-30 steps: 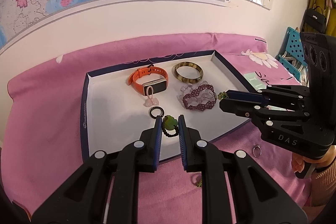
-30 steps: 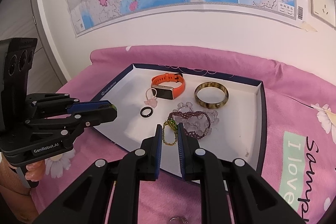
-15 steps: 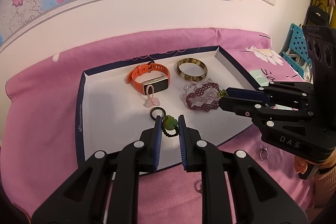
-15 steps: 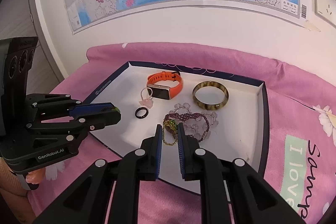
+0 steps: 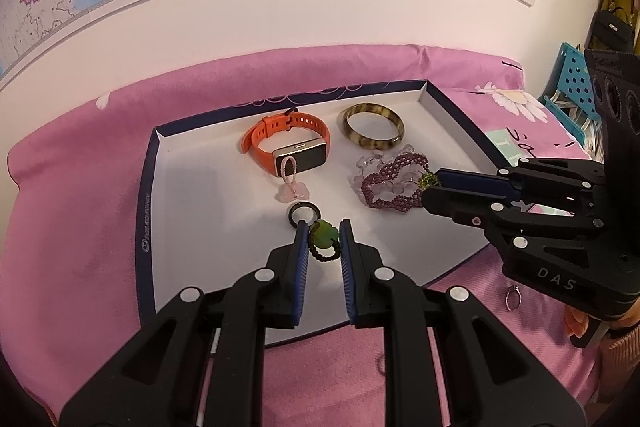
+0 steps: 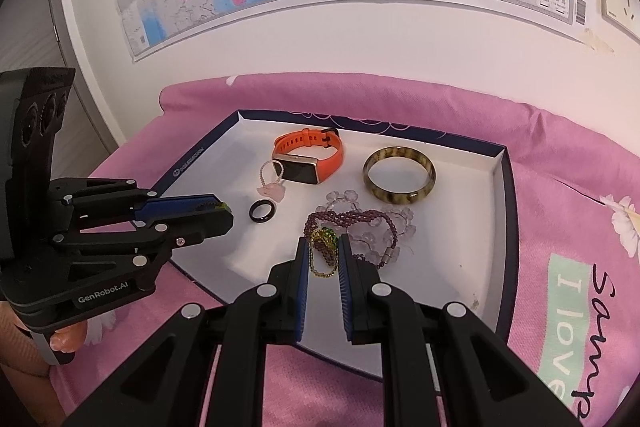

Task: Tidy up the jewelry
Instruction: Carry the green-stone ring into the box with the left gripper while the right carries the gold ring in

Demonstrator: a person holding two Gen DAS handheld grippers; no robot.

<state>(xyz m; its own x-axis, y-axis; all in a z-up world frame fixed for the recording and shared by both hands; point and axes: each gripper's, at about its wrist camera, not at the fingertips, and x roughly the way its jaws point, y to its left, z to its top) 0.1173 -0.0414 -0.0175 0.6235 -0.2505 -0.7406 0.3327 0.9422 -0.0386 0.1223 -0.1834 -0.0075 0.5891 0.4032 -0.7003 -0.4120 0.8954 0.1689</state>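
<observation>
Both grippers carry pieces over the white tray (image 5: 192, 195): left gripper (image 5: 324, 239) pinches a green-bead black bracelet (image 5: 325, 242) w/ black ring (image 5: 304, 213) just beyond; right gripper (image 6: 324, 253) clamps a yellow-green bead chain (image 6: 323, 251), hanging down over the purple bracelet (image 6: 352, 221).

Your right gripper (image 5: 430, 187) body reads "DAS"; your left gripper (image 6: 224, 211) reads "GenRobot.AI". Right of the tray (image 6: 505, 211), the pink cloth (image 6: 572, 227) reads "love".

Both tongs (image 5: 323, 241) (image 6: 323, 247) — seemingly — advanced over tray (image 5: 192, 211).
</observation>
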